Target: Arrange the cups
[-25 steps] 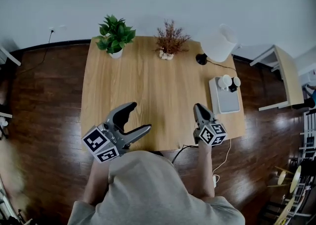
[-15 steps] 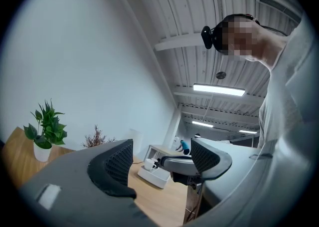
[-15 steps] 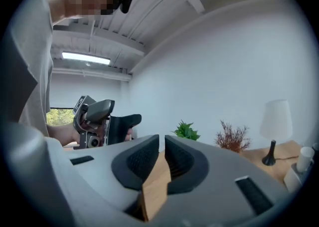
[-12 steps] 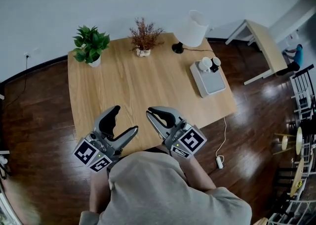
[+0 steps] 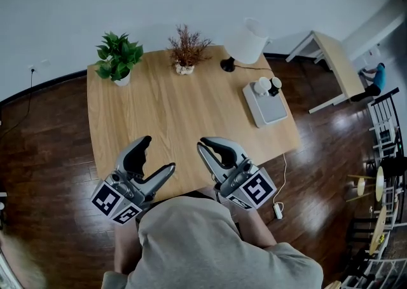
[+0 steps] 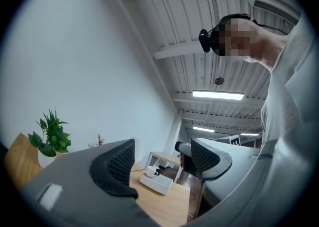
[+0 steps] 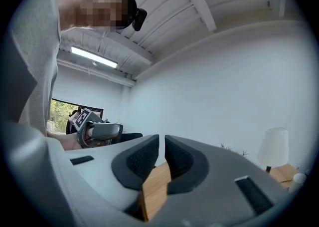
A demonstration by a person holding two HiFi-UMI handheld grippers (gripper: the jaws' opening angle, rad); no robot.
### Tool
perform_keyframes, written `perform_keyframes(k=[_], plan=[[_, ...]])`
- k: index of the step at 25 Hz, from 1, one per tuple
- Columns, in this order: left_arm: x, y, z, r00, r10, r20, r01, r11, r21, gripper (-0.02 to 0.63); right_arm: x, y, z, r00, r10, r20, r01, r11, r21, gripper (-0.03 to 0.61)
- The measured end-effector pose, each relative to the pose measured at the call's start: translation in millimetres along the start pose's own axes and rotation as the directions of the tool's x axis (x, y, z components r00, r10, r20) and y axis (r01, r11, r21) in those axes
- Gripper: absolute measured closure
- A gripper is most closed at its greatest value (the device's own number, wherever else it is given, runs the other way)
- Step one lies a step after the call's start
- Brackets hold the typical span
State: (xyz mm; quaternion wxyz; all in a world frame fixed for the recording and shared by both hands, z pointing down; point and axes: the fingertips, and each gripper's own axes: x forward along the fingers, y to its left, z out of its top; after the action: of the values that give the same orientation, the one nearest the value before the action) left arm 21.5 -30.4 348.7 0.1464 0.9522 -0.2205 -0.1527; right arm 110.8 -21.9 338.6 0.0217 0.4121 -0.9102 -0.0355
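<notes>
A white cup and a darker cup stand at the far end of a pale tray on the right side of the wooden table. Both grippers hover over the table's near edge, far from the tray. My left gripper is open with nothing between its jaws; the tray and white cup show through the gap of the left gripper. My right gripper is shut and empty. In the right gripper view the right gripper points level, its pads together.
A potted green plant, a dried bouquet and a white lamp line the table's far edge by the wall. A cable hangs off the near right corner to the dark floor. A second small table stands at right.
My right gripper has swung from the table's front right edge to the middle, close beside the left one, and has rolled. The left gripper has shifted slightly. The head view has turned.
</notes>
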Motion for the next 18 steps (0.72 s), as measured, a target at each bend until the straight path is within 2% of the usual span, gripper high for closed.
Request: perform_keyframes(k=[5, 9, 14, 18], plan=[[3.9, -4.2, 14.0, 1.0, 0.007, 0.024, -0.008, 0.999, 0.041, 0.265, -2.2, -1.9, 7.5, 1.0, 0.0, 0.02, 0.0, 1.0, -0.018, 0.548], [9.1, -7.9, 14.9, 1.0, 0.022, 0.007, -0.023, 0.995, 0.1, 0.27, -5.1, -3.0, 10.0, 1.0, 0.0, 0.027, 0.001, 1.0, -0.012, 0.548], [23.2, -15.9, 17.9, 0.999, -0.02, 0.027, 0.018, 0.997, 0.075, 0.273, -12.7, -14.3, 9.6, 0.999, -0.016, 0.037, 0.016, 1.0, -0.003, 0.548], [33.7, -22.3, 12.9, 0.999, -0.043, 0.01, 0.042, 0.996, 0.084, 0.273, -18.0, -20.8, 5.3, 0.999, -0.023, 0.035, 0.023, 1.0, 0.007, 0.548]])
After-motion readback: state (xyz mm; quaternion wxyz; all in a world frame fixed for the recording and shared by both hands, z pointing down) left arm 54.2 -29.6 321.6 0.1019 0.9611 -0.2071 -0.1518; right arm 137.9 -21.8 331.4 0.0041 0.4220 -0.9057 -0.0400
